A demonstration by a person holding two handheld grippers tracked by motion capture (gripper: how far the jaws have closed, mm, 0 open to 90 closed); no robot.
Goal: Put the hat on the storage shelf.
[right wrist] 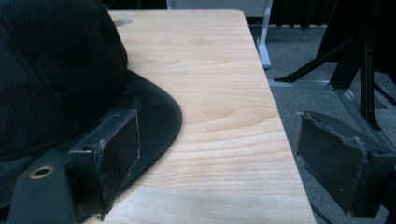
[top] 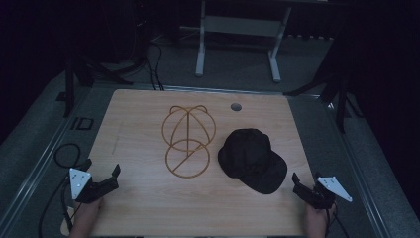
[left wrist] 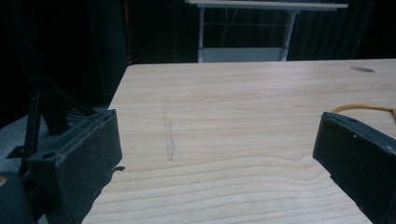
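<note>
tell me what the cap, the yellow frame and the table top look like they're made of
The cap looks like matte black fabric; a fine woven or mesh texture shows on its crown in the right gripper view. The frame seems thin bent wire or rod, yellowish, material unclear. The table top looks like pale wood or wood-look laminate, judging by its grain lines.

Cap (top: 252, 159) on table (top: 148, 198), right of wire stand (top: 188, 140); grippers at near corners.

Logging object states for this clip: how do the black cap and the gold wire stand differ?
The cap is black, solid fabric; the stand is a gold open wire frame. The cap sits toward the right gripper, the stand near the table's middle. Both rest on the table, ungripped.
</note>
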